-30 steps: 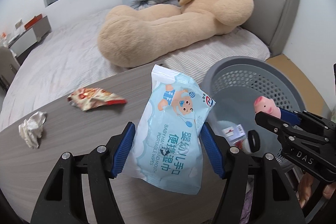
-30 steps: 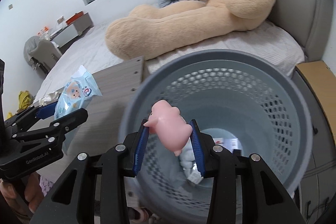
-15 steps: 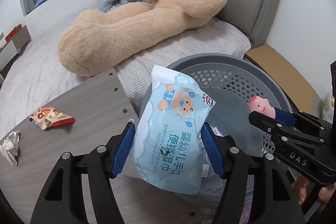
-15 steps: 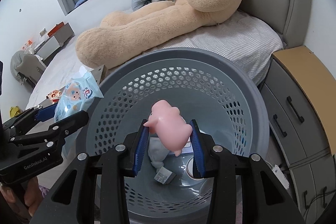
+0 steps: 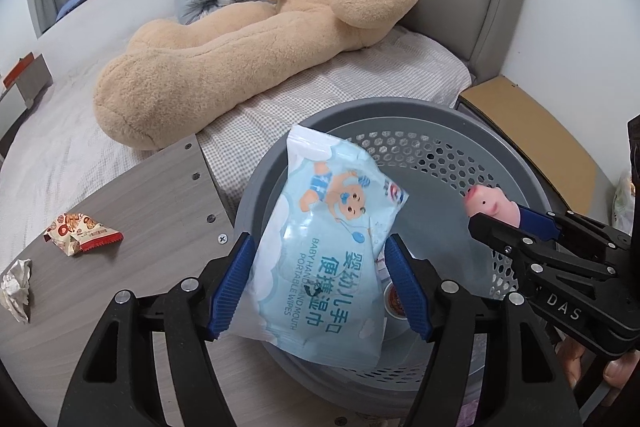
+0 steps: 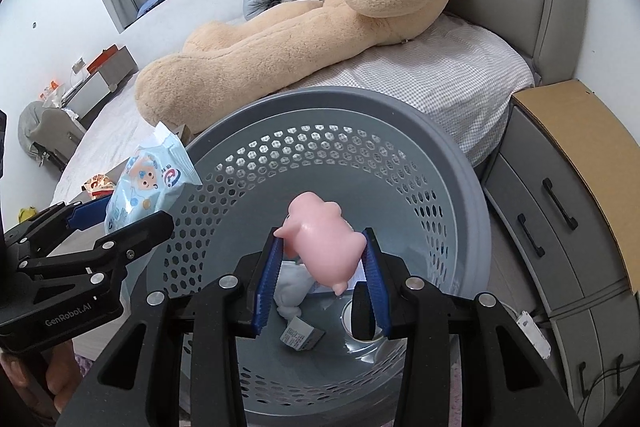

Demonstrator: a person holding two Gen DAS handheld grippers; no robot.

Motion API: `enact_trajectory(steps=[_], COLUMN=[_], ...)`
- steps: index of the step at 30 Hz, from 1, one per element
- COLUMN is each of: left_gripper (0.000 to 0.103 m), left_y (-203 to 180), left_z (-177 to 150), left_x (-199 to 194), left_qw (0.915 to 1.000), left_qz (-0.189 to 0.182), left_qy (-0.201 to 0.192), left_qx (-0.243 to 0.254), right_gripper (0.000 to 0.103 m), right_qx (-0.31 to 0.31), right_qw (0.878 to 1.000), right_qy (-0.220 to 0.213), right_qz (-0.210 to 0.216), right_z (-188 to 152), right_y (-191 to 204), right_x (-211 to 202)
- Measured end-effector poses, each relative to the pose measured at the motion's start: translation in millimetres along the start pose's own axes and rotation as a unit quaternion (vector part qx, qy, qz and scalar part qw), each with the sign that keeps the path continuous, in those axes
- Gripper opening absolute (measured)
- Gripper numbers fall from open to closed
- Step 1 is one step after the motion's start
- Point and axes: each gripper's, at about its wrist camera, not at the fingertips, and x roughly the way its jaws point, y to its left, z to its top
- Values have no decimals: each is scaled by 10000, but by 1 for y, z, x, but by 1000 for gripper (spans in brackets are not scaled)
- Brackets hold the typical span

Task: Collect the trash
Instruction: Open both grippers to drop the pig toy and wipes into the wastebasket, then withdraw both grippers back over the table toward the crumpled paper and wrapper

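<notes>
Since the earlier frame both grippers have moved from the table to above the basket (image 6: 460,187). The left gripper (image 5: 320,283) clamps the wipes pack (image 5: 324,247); the right gripper (image 6: 322,263) clamps the pink pig toy (image 6: 324,239). Neither is released. Left of the left gripper, the snack wrapper (image 5: 80,233) and crumpled paper (image 5: 18,289) remain on the table (image 5: 160,195). No obstruction is visible below.
</notes>
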Motion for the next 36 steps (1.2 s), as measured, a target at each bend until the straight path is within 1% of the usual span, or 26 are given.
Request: enact_trajectory(steps=[1, 2, 3, 11, 20, 24, 29, 36], left_gripper=[70, 72, 73, 73, 77, 77, 78, 81], left_y=[0, 0, 1, 3, 8, 8, 13, 28], left_z=[0, 0, 1, 0, -2, -4, -8, -18], left_x=[0, 0, 0, -5, -12, -16, -23, -33], left_qw=[10000, 10000, 10000, 9999, 9996, 9994, 9991, 9983], left_qz=[1, 7, 12, 121, 223, 273, 301, 357], left_qy=[12, 16, 11, -31, -98, -129, -159, -197], left_qx=[-7, -16, -20, -92, -172, -175, -237, -406], right_gripper=[44, 53, 59, 59, 59, 59, 59, 59], right_qx=[14, 38, 66, 107, 124, 121, 110, 58], right_qw=[10000, 10000, 10000, 9998, 9998, 9998, 9998, 9999], right_qy=[-5, -20, -63, -128, -121, -129, -140, -134], right_qz=[3, 12, 15, -54, -41, -43, -39, 8], right_z=[0, 0, 0, -2, -4, -5, -8, -11], right_y=[0, 0, -2, -5, -5, -4, 1, 14], right_x=[0, -1, -3, -5, -6, -7, -10, -15])
